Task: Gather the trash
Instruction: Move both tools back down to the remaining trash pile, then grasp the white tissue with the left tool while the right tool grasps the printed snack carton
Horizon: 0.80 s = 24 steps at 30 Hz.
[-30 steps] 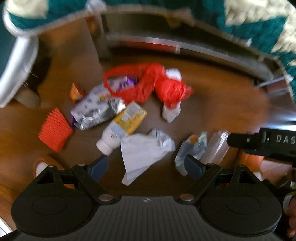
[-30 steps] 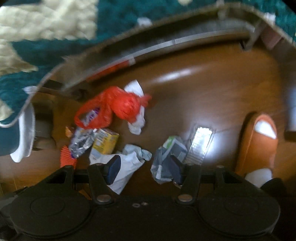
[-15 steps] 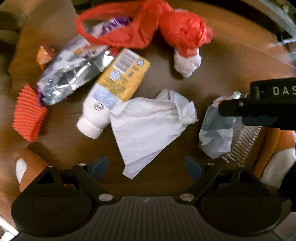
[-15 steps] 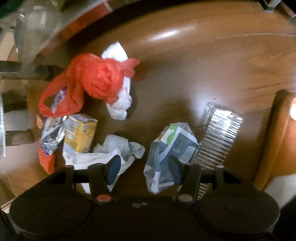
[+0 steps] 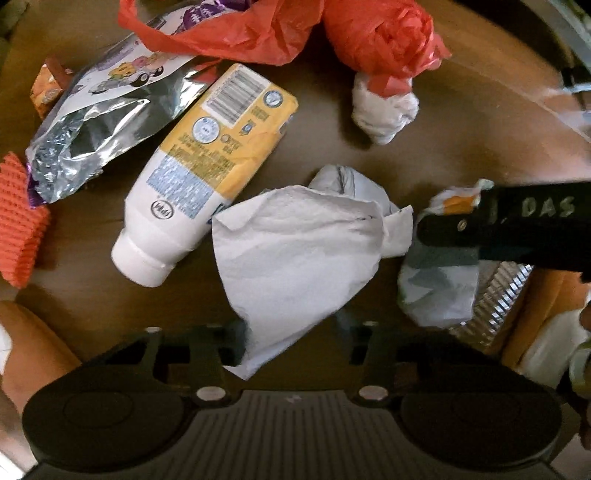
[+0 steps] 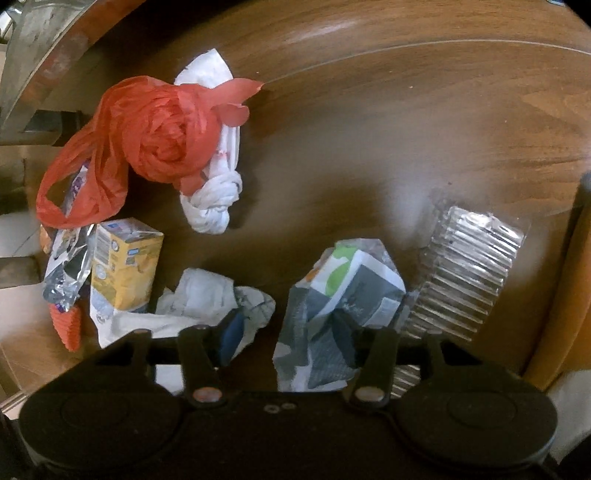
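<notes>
Left wrist view: left gripper (image 5: 291,338) low over wood floor (image 5: 480,122), jaws just closing around white paper towel (image 5: 295,258); pads on it? can't tell.
Right gripper (image 6: 295,336): jaws just closing around crumpled grey-green wrapper (image 6: 343,295); grip unclear.
Nearby trash: yellow-labelled white bottle (image 5: 207,166), foil snack bag (image 5: 99,129), red plastic bag (image 6: 147,136), clear ridged tray (image 6: 469,273).

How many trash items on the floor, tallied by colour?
Red/orange: 3 (red plastic bag, orange ridged piece, small orange wrapper)
White: 2 (paper towel, knotted white wad)
Silver/clear: 2 (foil pouch, clear ridged tray)
Yellow-white: 1 (bottle)
Grey-green: 1 (crumpled wrapper)
Total: 9
</notes>
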Tool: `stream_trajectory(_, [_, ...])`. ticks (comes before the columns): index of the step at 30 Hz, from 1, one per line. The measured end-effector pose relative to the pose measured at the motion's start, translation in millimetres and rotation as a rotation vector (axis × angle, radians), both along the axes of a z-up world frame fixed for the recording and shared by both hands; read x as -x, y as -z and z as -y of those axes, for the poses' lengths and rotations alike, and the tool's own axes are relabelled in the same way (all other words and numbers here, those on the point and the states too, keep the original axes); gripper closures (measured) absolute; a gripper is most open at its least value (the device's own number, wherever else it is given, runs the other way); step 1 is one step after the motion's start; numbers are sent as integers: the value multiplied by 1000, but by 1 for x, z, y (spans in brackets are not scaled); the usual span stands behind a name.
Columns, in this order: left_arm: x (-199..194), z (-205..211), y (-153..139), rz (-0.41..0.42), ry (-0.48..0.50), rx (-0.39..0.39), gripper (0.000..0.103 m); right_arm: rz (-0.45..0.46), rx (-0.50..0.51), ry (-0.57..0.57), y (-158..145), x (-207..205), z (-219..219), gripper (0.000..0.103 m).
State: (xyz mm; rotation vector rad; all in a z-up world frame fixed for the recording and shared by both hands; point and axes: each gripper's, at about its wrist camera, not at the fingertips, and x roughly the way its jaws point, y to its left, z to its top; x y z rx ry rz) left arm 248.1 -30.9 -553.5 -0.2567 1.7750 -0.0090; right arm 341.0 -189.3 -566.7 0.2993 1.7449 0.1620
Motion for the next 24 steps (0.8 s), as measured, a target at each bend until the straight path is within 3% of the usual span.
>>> stream_trajectory(1, [0, 0, -1, 5, -5, 8, 73, -3, 5, -7, 1, 0, 0, 82])
stream_trajectory(2, [-1, 0, -2, 10, -5, 10, 75, -7, 17, -14, 1, 0, 0, 90])
stream_trajectory(5, [-3, 1, -8, 22, -6, 15, 89, 2, 29, -32, -4, 0, -1, 94])
stream_trajectory(8, [-7, 2, -18, 20, -1, 5, 93, 26, 38, -47, -16, 1, -4, 98])
stream_trajectory(16, [-23, -1, -74, 92, -4, -20, 95, 120, 31, -56, -77, -1, -4, 100])
stream_trajectory(24, [-12, -3, -156, 215, -18, -41, 95, 249, -2, -71, -162, 11, -3, 100])
